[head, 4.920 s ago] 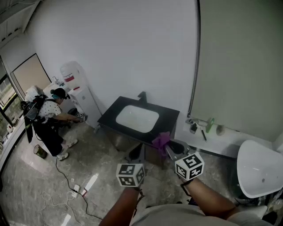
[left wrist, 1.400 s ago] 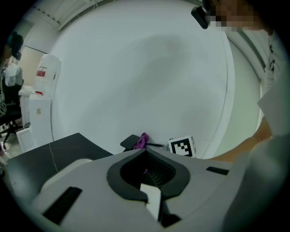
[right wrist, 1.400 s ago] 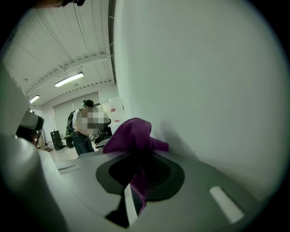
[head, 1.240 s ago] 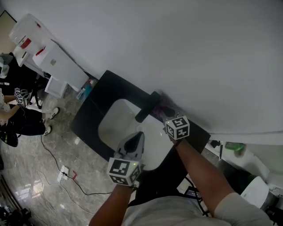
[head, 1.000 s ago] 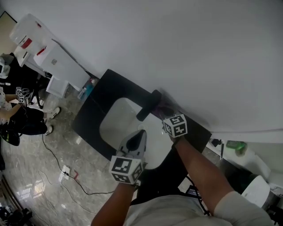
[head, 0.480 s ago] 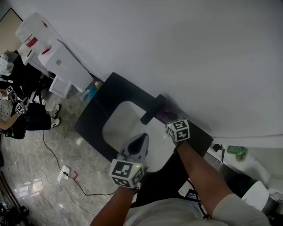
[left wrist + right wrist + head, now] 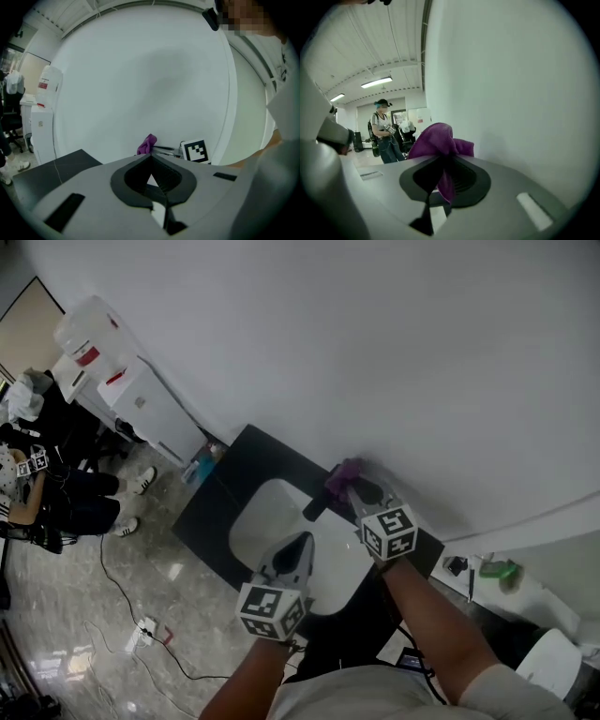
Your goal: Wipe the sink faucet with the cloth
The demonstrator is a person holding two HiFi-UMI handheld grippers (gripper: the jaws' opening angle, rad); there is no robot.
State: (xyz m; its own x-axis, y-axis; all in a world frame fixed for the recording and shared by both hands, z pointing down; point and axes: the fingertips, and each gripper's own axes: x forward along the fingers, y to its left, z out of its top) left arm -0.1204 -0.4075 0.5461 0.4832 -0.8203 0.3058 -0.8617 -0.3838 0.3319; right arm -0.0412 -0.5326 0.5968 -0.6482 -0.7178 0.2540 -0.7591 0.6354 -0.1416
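The black faucet (image 7: 314, 510) stands at the back of the white basin (image 7: 267, 526) set in a black counter (image 7: 225, 488). A purple cloth (image 7: 343, 474) lies over the faucet's top, against the white wall. My right gripper (image 7: 356, 487) is shut on that cloth (image 7: 438, 138), which bunches out past its tips and hangs between the jaws. My left gripper (image 7: 300, 542) hovers over the basin's near side, shut with nothing in it. From the left gripper view the cloth (image 7: 147, 143) shows ahead, beside the right gripper's marker cube (image 7: 195, 151).
A white water dispenser (image 7: 103, 352) stands at the far left, with a person (image 7: 37, 493) crouched near it. A blue bottle (image 7: 202, 465) sits by the counter's left end. Cables (image 7: 141, 615) trail on the floor. A green item (image 7: 497, 570) lies on a shelf at right.
My right gripper has carried the purple cloth from behind the faucet's base up onto its top. The left gripper has stayed over the basin. The head view has shifted slightly.
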